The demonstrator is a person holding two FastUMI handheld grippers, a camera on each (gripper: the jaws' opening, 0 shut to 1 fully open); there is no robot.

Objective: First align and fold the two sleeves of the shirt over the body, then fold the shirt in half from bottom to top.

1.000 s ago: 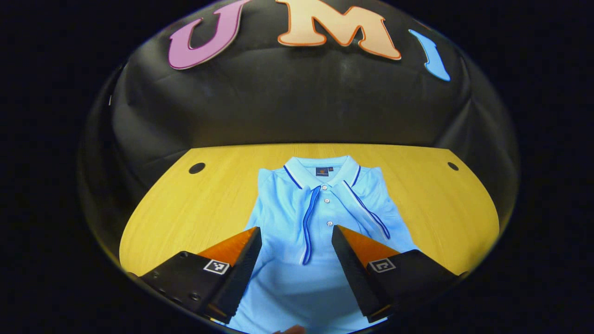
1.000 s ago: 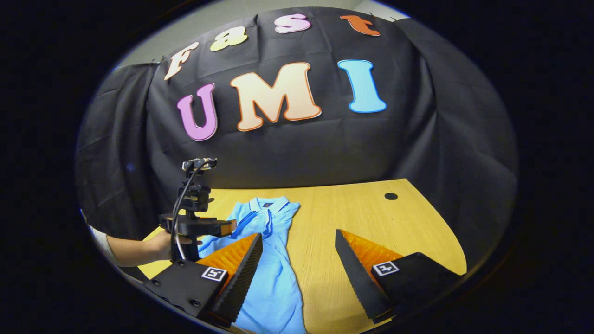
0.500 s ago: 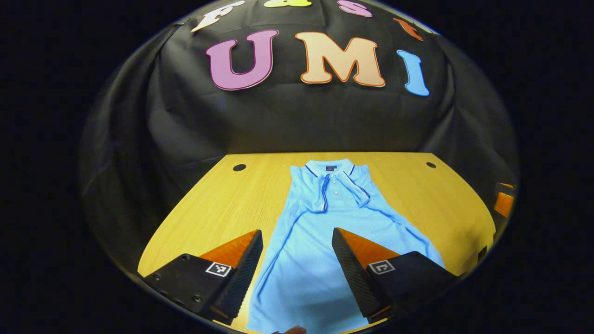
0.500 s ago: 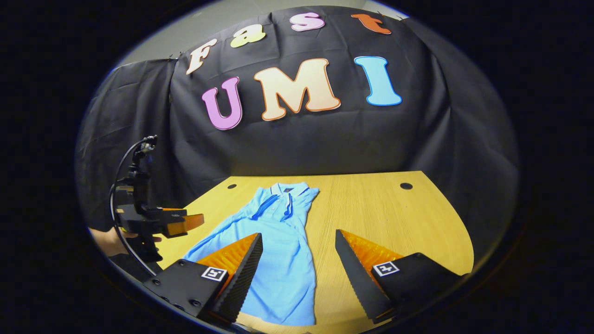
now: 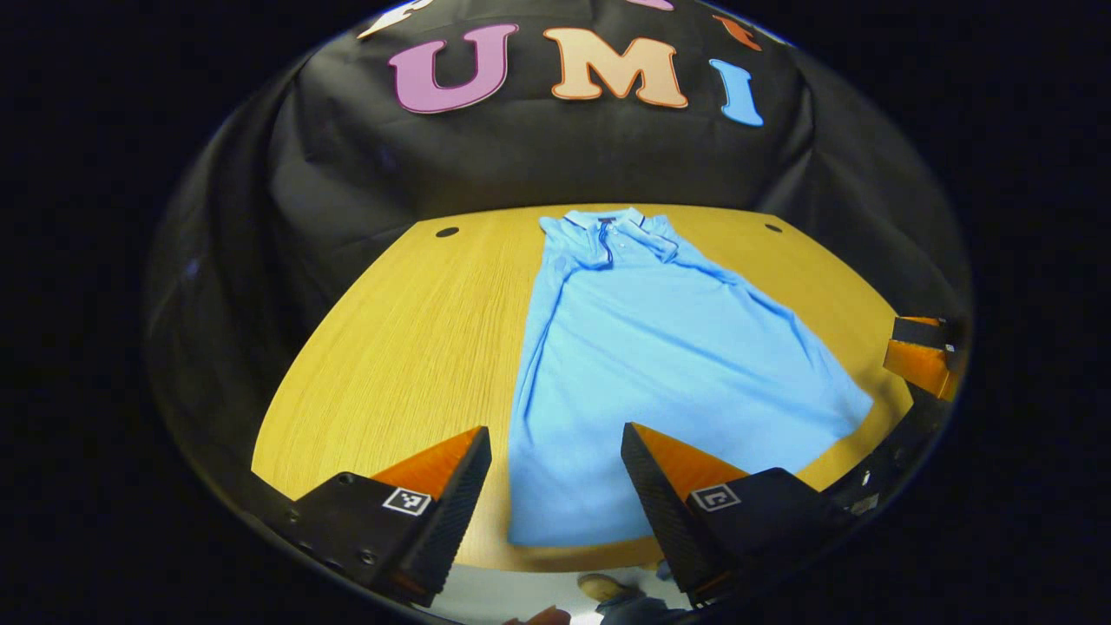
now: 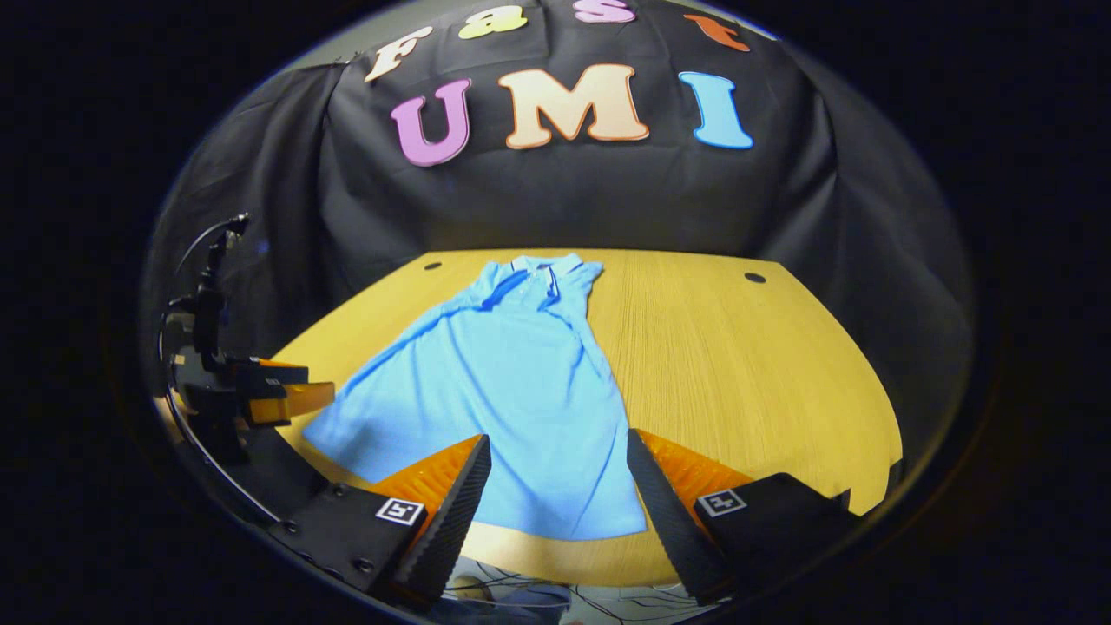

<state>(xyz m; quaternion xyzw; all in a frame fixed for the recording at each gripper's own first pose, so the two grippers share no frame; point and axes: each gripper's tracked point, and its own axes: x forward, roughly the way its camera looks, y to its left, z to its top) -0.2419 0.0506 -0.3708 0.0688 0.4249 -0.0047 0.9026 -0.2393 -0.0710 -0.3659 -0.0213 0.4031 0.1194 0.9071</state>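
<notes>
On the bench (image 5: 391,347), a light blue polo shirt (image 5: 660,365) lies flat, collar (image 5: 603,224) toward the far edge by the black cloth wall, hem toward the near edge. Both sleeves are folded in over the body; the shirt reads as a long narrow shape widening to the hem. Hem stops just short of the near bench edge.

Left tongs (image 5: 551,486): released, jaws wide apart, nothing between them, held above the near edge over the hem's left part. Right tongs (image 6: 555,490): released too, jaws apart and empty, above the hem's right corner.

Seen from the right gripper view, the left tongs (image 6: 291,395) sit at the left bench edge, near the hem corner. Two dark round holes (image 6: 754,278) mark the bench's far corners.
</notes>
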